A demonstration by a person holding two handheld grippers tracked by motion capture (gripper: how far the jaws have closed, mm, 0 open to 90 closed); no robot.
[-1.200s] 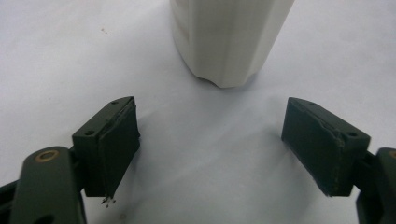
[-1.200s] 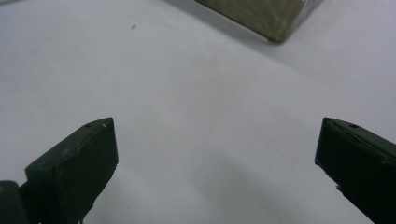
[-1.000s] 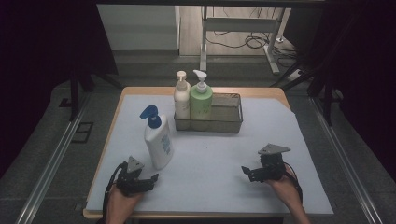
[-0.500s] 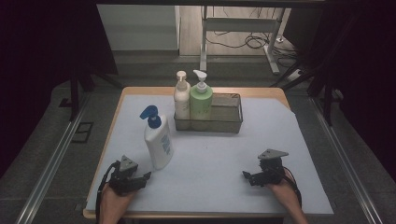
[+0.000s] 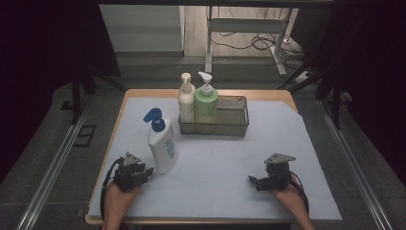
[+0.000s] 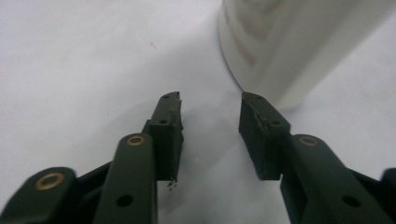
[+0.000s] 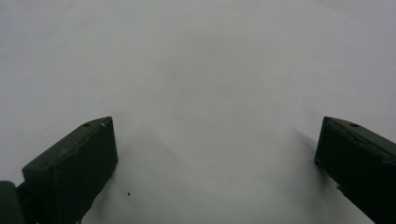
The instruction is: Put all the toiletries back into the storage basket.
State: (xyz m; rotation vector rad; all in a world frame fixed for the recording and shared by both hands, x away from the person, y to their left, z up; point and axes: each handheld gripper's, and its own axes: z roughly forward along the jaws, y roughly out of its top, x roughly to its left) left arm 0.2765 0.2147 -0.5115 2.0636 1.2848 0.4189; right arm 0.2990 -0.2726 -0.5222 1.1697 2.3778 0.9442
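Observation:
A white pump bottle with a blue head (image 5: 162, 143) stands upright on the left of the white sheet (image 5: 215, 167). My left gripper (image 5: 147, 171) lies low on the sheet just left of the bottle's base, pointing at it. In the left gripper view its jaws (image 6: 210, 100) have just been closing; a gap remains and nothing is between them. The bottle's base (image 6: 280, 46) rises just beyond the right fingertip. My right gripper (image 5: 253, 181) rests near the front right, jaws (image 7: 215, 126) wide open over bare sheet.
A wire basket (image 5: 234, 125) stands at the back middle with a cream pump bottle (image 5: 186, 98) and a green pump bottle (image 5: 206, 101) in its left end. The table's wooden edge (image 5: 105, 158) runs close beside my left hand.
My left gripper has shifted a little to the left, off the bottle's side, and its jaws stand narrower. The right hand has barely moved.

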